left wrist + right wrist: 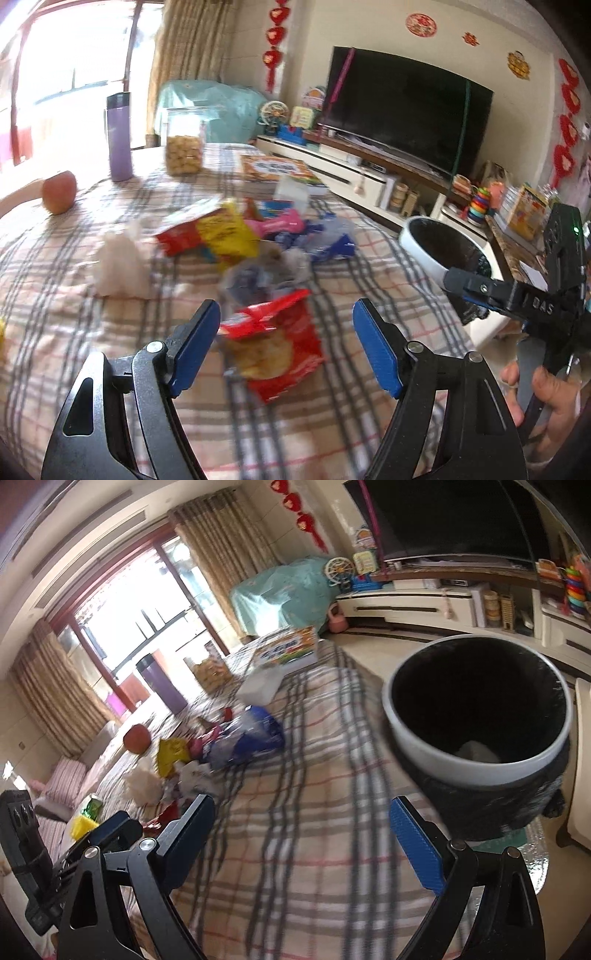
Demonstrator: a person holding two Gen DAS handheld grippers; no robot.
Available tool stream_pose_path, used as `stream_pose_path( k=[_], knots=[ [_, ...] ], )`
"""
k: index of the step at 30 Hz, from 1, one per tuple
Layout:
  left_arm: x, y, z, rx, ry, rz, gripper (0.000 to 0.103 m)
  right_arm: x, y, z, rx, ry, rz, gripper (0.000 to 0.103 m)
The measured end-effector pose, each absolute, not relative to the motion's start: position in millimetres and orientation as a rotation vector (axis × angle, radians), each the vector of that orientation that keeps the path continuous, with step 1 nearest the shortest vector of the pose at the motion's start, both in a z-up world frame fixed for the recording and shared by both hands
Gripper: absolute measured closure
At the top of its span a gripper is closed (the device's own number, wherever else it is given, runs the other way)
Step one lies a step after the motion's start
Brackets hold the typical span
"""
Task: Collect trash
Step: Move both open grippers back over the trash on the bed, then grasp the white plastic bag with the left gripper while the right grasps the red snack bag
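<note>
Left gripper (286, 349), wide and holding nothing, hangs above a crumpled red snack bag (275, 343).

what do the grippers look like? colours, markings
Both alike: black frames with silver pivot screws and blue ribbed pads on the fingers. Left gripper; right gripper. Seen from the left camera, the right unit's black body reads "DAS" and shows a green LED.

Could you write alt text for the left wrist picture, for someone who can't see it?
Open left gripper with blue fingers above a red snack bag on a plaid tablecloth littered with wrappers. A white trash bin stands at right.
</note>
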State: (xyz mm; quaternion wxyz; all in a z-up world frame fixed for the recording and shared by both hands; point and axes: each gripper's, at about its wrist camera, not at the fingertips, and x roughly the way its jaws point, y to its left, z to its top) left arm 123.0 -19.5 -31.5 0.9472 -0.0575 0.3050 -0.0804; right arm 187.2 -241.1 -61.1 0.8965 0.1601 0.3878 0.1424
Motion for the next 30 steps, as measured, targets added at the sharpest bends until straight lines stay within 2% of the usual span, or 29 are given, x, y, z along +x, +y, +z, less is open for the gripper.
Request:
stream_pose_path(
  k=[15, 30],
  knots=[
    [115, 67, -53, -0.191, 0.652, 0.009, 0.026, 170, -146, -76, 0.235, 0.863, 0.464, 0.007],
    [164, 106, -64, -0.202, 0.710, 0.015, 0.026, 180, -103, -88, 0.189, 0.897, 0.513, 0.007]
  ],
)
